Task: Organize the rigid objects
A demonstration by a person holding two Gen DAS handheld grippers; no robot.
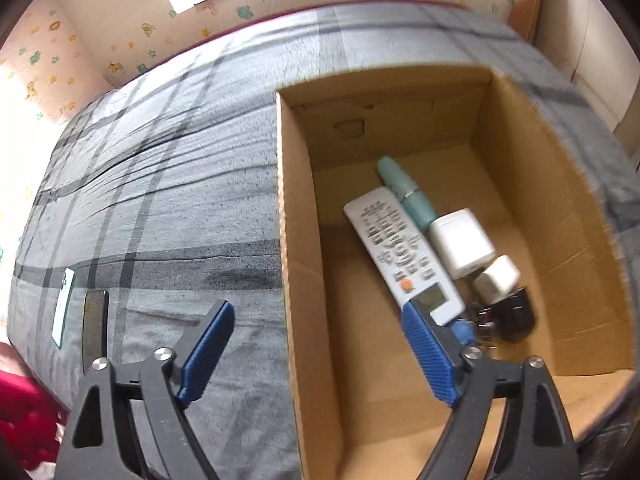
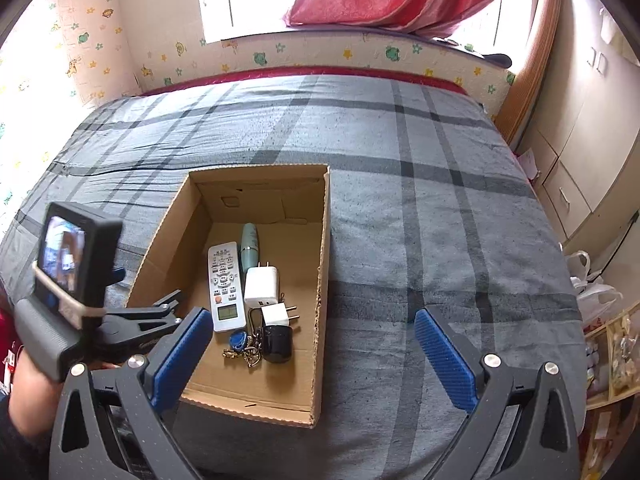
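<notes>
the left claw (image 1: 316,344) is released, jaws wide, with nothing between its blue pads (image 1: 206,354). its left pad hangs over the bed (image 1: 160,200), its right pad over the inside of the box (image 1: 286,216), so the box's left wall runs up between the two. just ahead of the right pad lies the remote (image 1: 400,254), screen end nearest the claw. a teal tube (image 1: 404,192) lies along the remote's far side, farther out. right of the remote sit a big white charger (image 1: 462,242) and a small white plug (image 1: 496,280), with a black adapter (image 1: 512,316) nearer the claw and keys (image 1: 466,330) beside it. far to the claw's left, two phones (image 1: 64,306) lie side by side on the bed.

the right claw (image 2: 314,352) is also released and empty. its left pad hangs above the box's (image 2: 324,240) near left corner, its right pad over bare blanket. between the pads and a little ahead are the keys (image 2: 240,344) and the black adapter (image 2: 276,342); beyond them the small plug (image 2: 274,314), the charger (image 2: 260,286), the remote (image 2: 226,286) and the tube (image 2: 249,248). to its left is the other gripper's screen (image 2: 64,256), held in a hand (image 2: 28,384).
</notes>
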